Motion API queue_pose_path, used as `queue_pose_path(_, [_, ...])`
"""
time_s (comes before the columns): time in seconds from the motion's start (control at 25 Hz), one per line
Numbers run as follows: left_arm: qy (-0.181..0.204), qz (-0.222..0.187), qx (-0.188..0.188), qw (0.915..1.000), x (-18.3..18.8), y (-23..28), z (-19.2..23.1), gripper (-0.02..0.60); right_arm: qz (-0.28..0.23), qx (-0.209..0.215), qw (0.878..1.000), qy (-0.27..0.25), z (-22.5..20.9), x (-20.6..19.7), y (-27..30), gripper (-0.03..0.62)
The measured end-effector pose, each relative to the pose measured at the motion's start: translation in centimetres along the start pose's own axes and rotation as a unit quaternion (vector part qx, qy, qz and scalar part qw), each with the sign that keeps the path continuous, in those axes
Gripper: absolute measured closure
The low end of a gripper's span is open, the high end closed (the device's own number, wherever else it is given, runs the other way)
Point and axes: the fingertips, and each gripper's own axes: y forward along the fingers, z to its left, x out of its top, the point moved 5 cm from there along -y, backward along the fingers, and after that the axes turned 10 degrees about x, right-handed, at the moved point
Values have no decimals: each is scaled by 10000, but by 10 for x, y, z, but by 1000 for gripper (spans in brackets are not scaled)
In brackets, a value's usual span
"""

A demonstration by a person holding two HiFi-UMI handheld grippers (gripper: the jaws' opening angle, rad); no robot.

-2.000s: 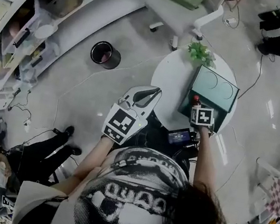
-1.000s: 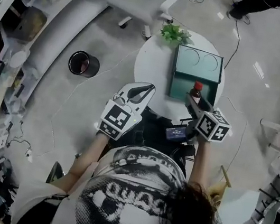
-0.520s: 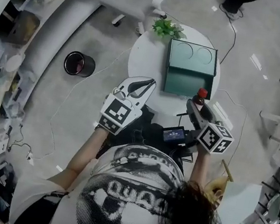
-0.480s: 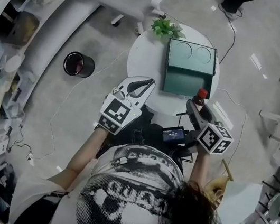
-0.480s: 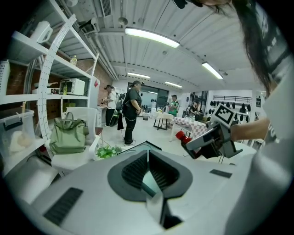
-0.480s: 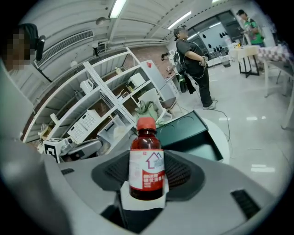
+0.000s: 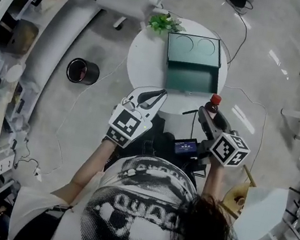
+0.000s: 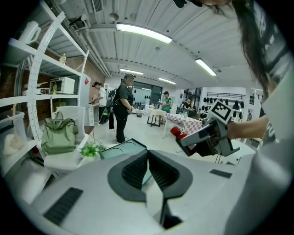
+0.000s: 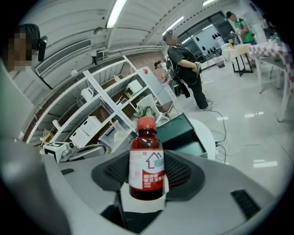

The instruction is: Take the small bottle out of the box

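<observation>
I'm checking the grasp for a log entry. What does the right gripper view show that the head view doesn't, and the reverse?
Only the right gripper view shows the small bottle's white label with a house outline, and the right gripper shut on its lower half. Only the head view shows the black bin on the floor and two circles on the lid of the green box. Both show the red-capped bottle out of the open box, which sits on the round white table.

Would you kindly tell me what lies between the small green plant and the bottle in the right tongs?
The open green box, resting on the round table, as the head view shows.
</observation>
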Motion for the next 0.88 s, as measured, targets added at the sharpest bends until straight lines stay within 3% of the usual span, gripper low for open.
queue_pose_path(0.88, [389, -132, -244, 9989, -4, -37, -133, 563, -465, 228, 9986, 108, 5, -60, -101, 370])
